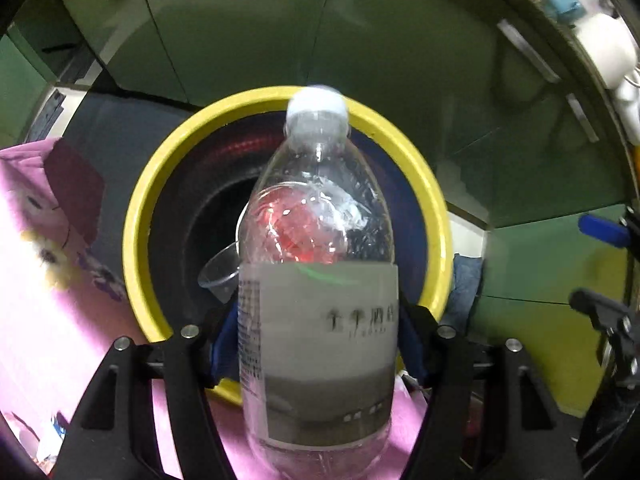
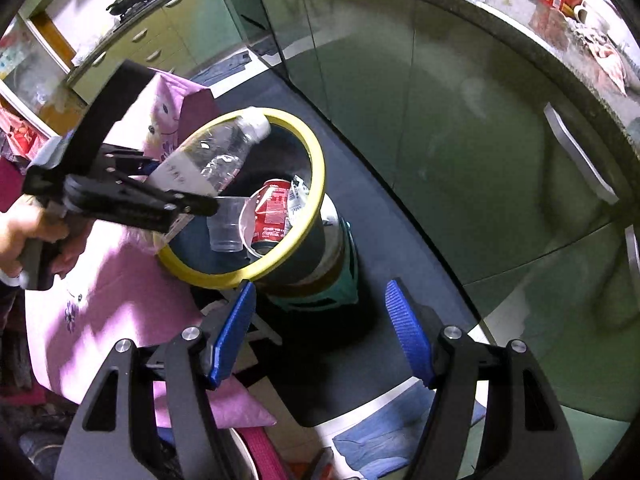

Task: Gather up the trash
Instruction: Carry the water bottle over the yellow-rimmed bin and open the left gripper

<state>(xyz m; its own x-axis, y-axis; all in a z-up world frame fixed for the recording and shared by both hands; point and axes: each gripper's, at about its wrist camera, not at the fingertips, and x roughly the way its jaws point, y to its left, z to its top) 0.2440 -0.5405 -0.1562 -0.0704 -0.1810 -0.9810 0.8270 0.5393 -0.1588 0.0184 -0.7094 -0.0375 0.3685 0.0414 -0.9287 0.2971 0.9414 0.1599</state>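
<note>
My left gripper (image 1: 316,344) is shut on a clear plastic bottle (image 1: 316,264) with a white cap and grey label. It holds the bottle over the yellow-rimmed trash bin (image 1: 136,216), cap end pointing across the opening. In the right wrist view the left gripper (image 2: 160,188) holds the bottle (image 2: 212,156) over the near-left part of the bin's rim (image 2: 320,168). Inside the bin lie a red soda can (image 2: 272,208) and a clear plastic cup (image 2: 226,224). My right gripper (image 2: 320,332) is open and empty, in front of the bin and below it.
A pink cloth (image 2: 116,292) covers the surface left of the bin. The bin stands on a green stool (image 2: 340,292) on a dark floor. Green cabinet doors (image 2: 460,140) curve behind and to the right. A blue rag (image 2: 384,440) lies on the floor near the bottom.
</note>
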